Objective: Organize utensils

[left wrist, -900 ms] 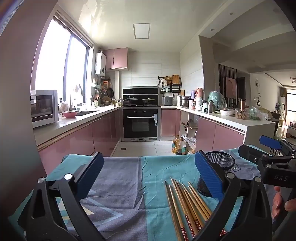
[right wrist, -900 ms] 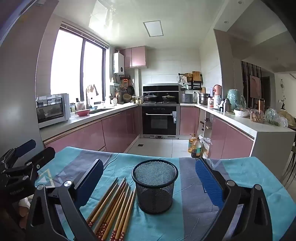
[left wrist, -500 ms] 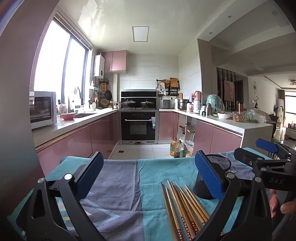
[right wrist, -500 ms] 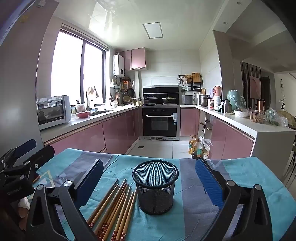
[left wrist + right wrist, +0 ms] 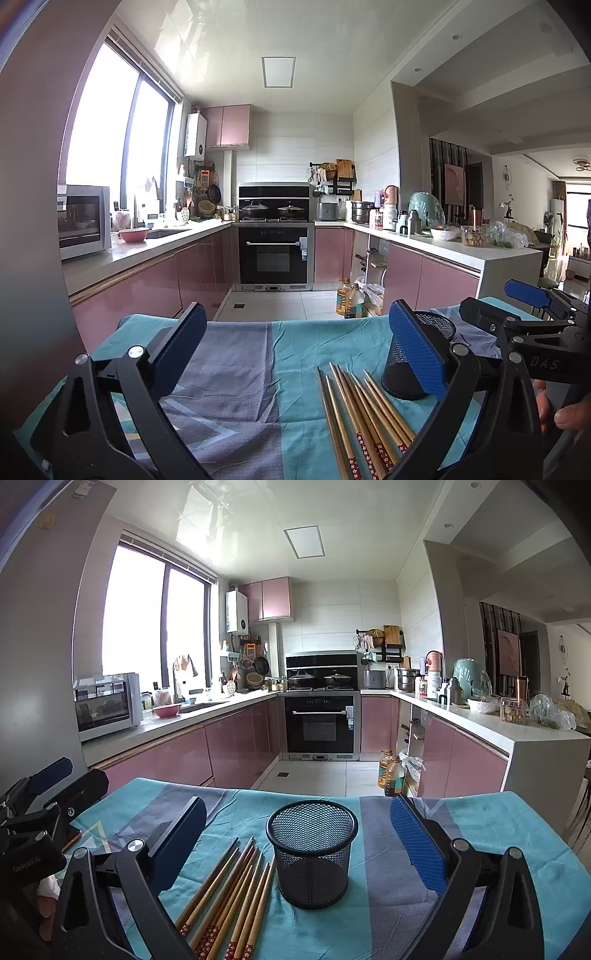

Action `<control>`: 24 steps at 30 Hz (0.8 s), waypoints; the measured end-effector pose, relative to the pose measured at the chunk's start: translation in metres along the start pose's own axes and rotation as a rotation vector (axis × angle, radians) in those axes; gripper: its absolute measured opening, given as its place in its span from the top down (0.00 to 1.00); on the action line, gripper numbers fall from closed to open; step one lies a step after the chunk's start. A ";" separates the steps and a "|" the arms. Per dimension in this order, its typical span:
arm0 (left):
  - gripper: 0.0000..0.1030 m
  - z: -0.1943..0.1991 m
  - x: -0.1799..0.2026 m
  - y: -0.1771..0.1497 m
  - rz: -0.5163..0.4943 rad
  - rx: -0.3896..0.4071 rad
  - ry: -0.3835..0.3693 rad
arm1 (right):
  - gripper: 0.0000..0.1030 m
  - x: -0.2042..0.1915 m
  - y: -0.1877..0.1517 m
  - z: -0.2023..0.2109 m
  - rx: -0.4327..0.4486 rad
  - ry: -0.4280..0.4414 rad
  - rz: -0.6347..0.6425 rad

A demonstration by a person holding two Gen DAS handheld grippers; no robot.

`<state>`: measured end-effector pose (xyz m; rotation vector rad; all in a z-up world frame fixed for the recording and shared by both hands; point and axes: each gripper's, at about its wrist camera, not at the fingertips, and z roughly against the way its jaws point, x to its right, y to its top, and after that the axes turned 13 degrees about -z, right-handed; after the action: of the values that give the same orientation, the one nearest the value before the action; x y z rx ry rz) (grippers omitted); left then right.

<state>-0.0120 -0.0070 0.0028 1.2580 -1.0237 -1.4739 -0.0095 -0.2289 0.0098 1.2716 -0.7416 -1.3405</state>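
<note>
Several wooden chopsticks point(image 5: 229, 893) with red patterned ends lie side by side on a teal and grey cloth point(image 5: 388, 904). An empty black mesh holder point(image 5: 312, 853) stands upright just right of them. My right gripper point(image 5: 299, 834) is open and empty, hovering before the holder. In the left wrist view the chopsticks point(image 5: 362, 413) lie low between the fingers, and the holder point(image 5: 402, 373) is partly hidden behind the right finger. My left gripper point(image 5: 295, 347) is open and empty. Each gripper shows at the edge of the other's view.
The cloth-covered table's far edge point(image 5: 280, 321) drops to a tiled kitchen floor. Pink cabinets, an oven point(image 5: 273, 254) and counters with a microwave point(image 5: 105, 705) stand beyond. Oil bottles point(image 5: 391, 775) sit on the floor at the right.
Both views have tilted up a little, so the table and chopsticks sit lower in frame. Both grippers stay open. The chopsticks and holder have not moved.
</note>
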 end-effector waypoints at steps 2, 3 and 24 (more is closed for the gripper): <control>0.06 0.000 0.000 0.000 0.001 0.001 0.000 | 0.06 0.000 0.000 0.000 -0.003 0.000 0.000; 0.06 0.000 0.000 0.000 0.001 0.003 0.001 | 0.06 0.000 0.000 0.000 -0.002 0.000 0.001; 0.06 -0.001 0.000 0.001 0.001 0.008 0.003 | 0.06 0.001 -0.001 0.000 0.002 0.007 -0.003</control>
<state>-0.0112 -0.0073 0.0036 1.2641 -1.0291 -1.4684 -0.0093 -0.2299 0.0086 1.2788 -0.7364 -1.3377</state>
